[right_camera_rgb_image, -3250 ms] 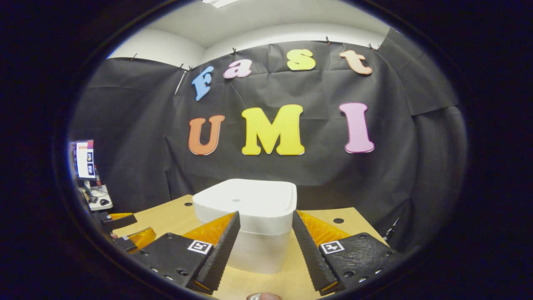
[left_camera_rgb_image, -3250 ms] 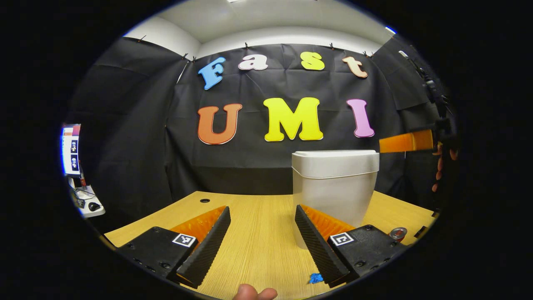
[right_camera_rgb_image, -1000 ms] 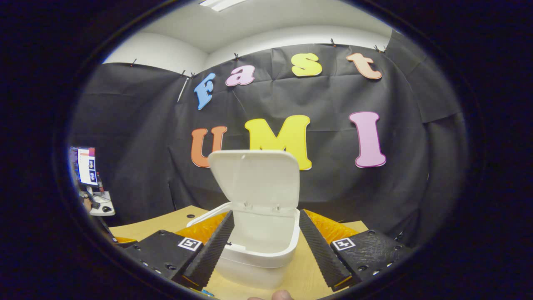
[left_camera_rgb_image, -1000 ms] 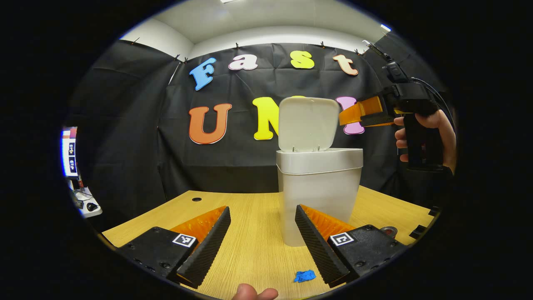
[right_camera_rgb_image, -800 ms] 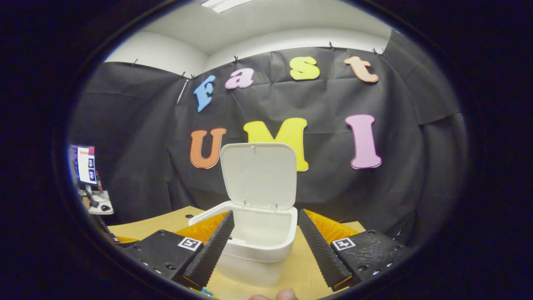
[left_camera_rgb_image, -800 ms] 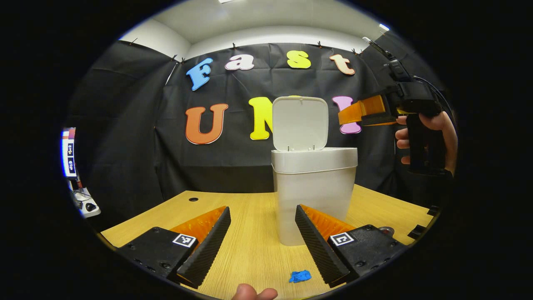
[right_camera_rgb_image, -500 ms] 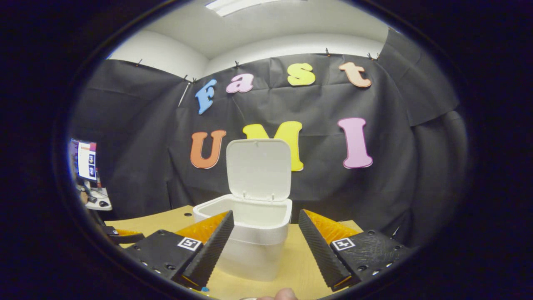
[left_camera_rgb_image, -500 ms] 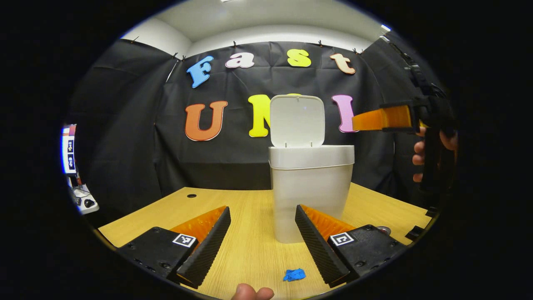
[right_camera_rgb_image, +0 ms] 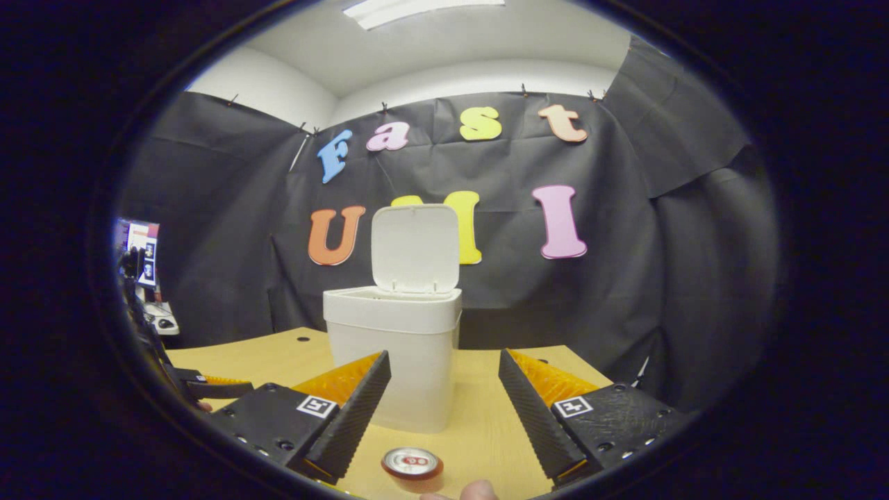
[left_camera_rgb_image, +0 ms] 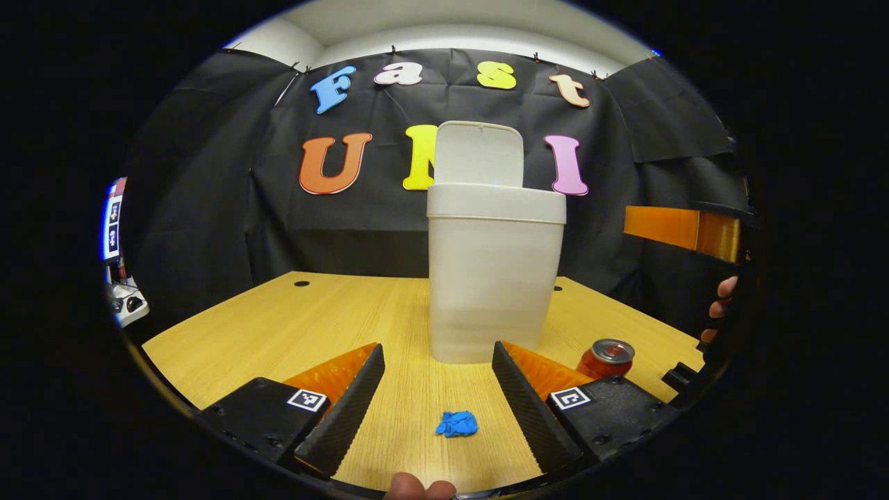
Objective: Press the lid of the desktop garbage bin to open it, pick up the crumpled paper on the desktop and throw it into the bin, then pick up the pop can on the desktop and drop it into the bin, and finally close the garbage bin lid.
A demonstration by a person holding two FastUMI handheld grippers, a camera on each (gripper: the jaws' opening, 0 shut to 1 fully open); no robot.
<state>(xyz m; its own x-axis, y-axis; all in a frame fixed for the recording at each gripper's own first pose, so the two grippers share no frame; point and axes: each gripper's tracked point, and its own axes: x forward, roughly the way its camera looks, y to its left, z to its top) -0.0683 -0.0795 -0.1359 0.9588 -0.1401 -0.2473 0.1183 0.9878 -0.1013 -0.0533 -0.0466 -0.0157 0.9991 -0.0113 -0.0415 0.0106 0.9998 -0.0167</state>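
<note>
Standing on the wooden desk (left_camera_rgb_image: 278, 326), the white bin (left_camera_rgb_image: 493, 278) has its lid (left_camera_rgb_image: 478, 154) raised upright. Near its base stands the pop can (left_camera_rgb_image: 606, 357). Smallest, the blue crumpled paper (left_camera_rgb_image: 457, 423) lies between the left gripper (left_camera_rgb_image: 437, 396)'s spread fingers; the right gripper (right_camera_rgb_image: 444, 410) is spread too, empty.

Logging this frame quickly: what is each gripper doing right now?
Left gripper: open, empty, crumpled paper on the desk between its fingers.
Right gripper: open, empty, pop can below it.

The pop can (right_camera_rgb_image: 412, 464) is cut off at the right gripper view's bottom edge.
</note>
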